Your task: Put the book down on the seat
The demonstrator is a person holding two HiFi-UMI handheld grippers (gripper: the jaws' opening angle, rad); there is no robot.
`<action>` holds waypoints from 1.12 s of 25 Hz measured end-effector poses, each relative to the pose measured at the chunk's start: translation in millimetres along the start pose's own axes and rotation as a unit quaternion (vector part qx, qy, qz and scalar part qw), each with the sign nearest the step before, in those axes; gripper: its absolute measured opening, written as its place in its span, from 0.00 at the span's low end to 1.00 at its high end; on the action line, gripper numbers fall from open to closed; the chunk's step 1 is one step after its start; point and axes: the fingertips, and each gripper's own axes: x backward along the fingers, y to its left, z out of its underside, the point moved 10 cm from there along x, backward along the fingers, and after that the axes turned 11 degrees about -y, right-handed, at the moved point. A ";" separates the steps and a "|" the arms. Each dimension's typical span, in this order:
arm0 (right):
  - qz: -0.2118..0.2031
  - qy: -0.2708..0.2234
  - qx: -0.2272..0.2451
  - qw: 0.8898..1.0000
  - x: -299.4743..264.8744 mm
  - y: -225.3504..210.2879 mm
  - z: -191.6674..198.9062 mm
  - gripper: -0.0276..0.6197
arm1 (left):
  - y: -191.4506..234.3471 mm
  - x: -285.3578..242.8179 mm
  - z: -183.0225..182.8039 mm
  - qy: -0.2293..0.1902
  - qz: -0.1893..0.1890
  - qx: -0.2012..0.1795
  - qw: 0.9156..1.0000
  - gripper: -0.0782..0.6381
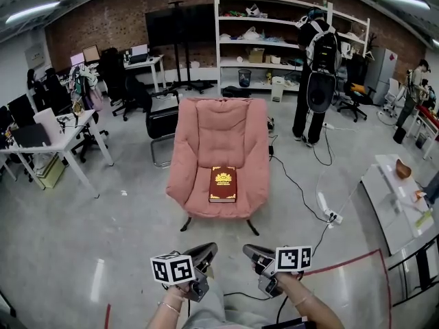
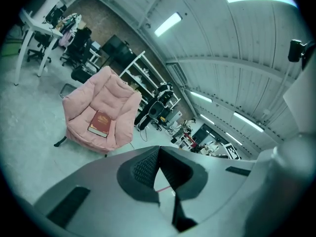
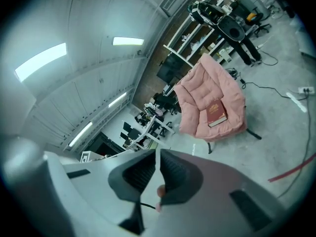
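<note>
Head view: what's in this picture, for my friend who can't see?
A dark red hardcover book lies flat on the seat of a pink cushioned armchair. Below, the left gripper and right gripper are both shut and empty.

a red brick wall (image 1: 103, 26) ran behind the white shelving unit (image 1: 274, 20). left of the shelving stood a dark screen (image 1: 180, 25) on a stand, and farther left white desks (image 1: 68, 125) with black office chairs (image 1: 130, 81). pale concrete floor (image 1: 116, 238) spread before the shelving, and strip lights (image 1: 31, 11) glowed overhead.
</note>
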 end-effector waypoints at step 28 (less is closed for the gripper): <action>0.033 -0.019 -0.041 0.998 -40.0 -42.4 -30.5 0.07 | 25.6 -49.9 -20.6 0.014 -0.008 0.022 1.000 0.11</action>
